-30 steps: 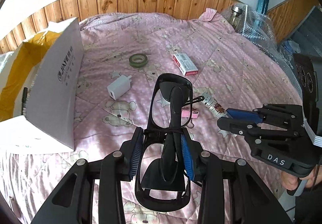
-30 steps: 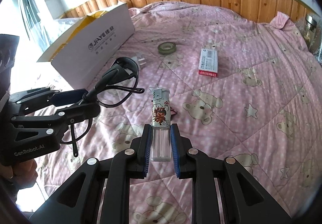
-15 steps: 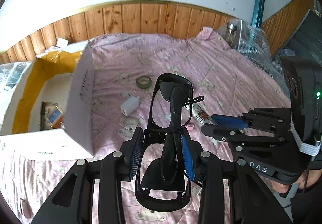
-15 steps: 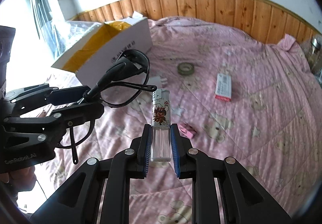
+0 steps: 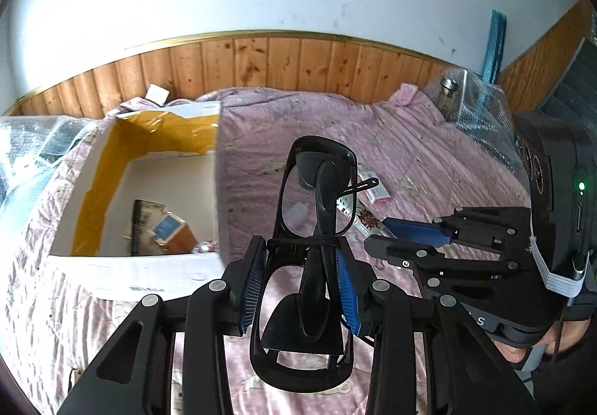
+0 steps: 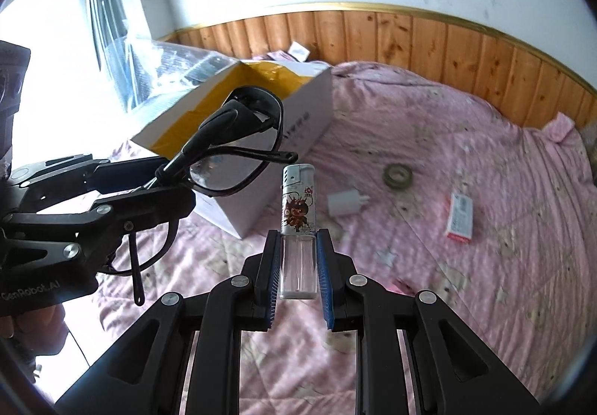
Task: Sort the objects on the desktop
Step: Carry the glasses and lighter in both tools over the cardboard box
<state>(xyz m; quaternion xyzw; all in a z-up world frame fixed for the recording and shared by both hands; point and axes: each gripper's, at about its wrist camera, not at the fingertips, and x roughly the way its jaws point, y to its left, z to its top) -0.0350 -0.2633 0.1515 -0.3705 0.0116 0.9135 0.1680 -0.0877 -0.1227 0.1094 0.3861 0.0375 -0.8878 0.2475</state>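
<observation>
Over the bed, left to right:

Box: the white cardboard box [image 5: 209, 191] with yellow-taped flaps sits open at your left on the pink quilt [image 6: 466, 284]. A few items already lie on its floor; I cannot count them surely.

Left hand-held gripper: your left hand-held gripper [image 5: 301, 294] is pinching the black glasses [image 5: 317, 228] across the folded frame, one lens poking forward, the other hanging back toward the camera. It hangs just right of the box's near corner, above the quilt.

Step in hand: by my reading, you are carrying both items to the box. Bring the glasses over the open floor, clear of the standing right wall, lower them before you let go, and watch the loose temple arm so it doesn't snag the flap.

Right hand-held gripper: your right hand-held gripper [image 6: 297, 267] is pinching the lighter [image 6: 298, 225] upright by its clear lower body. Keep it well apart from the glasses; go one at a time.

Left on the quilt: one white charger plug [image 6: 345, 201], one tape roll [image 6: 398, 175], one small red-and-white packet [image 6: 460, 217], and what seems one small pink thing [image 6: 401, 284], too blurred to name.

Count held: one pair of glasses, one lighter.
</observation>
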